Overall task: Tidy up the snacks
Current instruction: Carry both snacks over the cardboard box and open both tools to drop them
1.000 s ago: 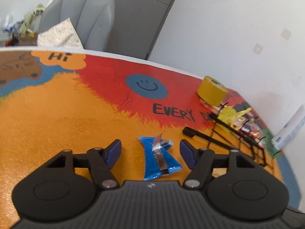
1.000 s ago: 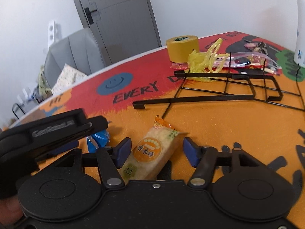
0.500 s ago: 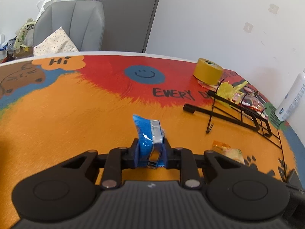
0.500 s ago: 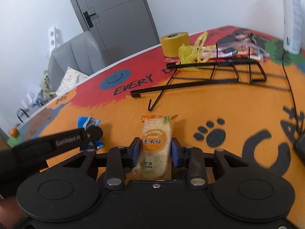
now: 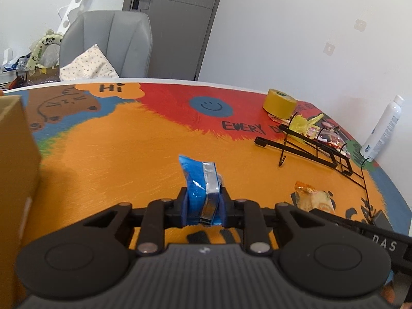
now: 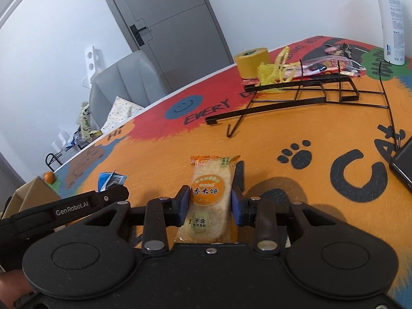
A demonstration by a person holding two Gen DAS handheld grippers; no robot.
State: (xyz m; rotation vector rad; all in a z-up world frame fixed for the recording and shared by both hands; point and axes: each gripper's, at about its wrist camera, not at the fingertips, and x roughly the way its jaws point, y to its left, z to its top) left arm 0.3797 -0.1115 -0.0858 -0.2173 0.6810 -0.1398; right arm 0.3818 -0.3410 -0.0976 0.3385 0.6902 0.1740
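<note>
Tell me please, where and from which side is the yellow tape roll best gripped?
The yellow tape roll lies flat on the table, hole upward. Come from above and put one finger in the hole and one outside, pinching the wall on the near side; the black wire rack probably crowds a low approach.

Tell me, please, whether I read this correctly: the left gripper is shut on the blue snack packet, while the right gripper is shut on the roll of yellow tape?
Not quite. The left gripper is shut on the blue snack packet, but the right gripper is shut on the rice cracker packet, as the right wrist view shows. The roll of yellow tape stands untouched farther back on the table.
</note>
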